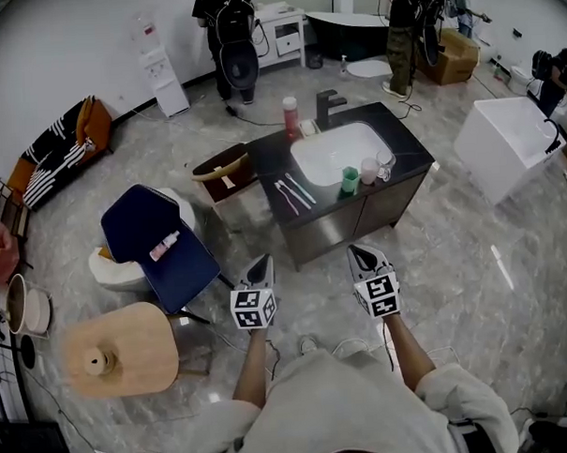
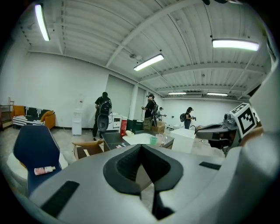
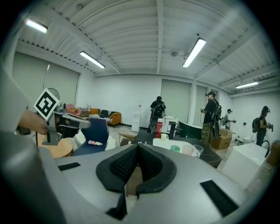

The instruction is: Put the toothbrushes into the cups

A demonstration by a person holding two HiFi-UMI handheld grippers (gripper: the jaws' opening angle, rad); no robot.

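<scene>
We hold the left gripper [image 1: 259,262] and right gripper [image 1: 363,253] with jaws closed, empty; toothbrushes [image 1: 294,192] and cups [image 1: 368,170] sit well ahead of both.

Toothbrushes [image 1: 288,198] lie flat near upright cups [image 1: 350,180] (one green).

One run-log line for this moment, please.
left tool, right tool: shut, empty | two thin toothbrushes: flat on dark counter | green, pink, clear cups: upright

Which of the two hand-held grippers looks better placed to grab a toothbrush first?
Probably the left. Both grippers are shut, empty and short of the counter, but the left gripper lines up closer with the toothbrushes, while the right gripper faces the cups.
</scene>
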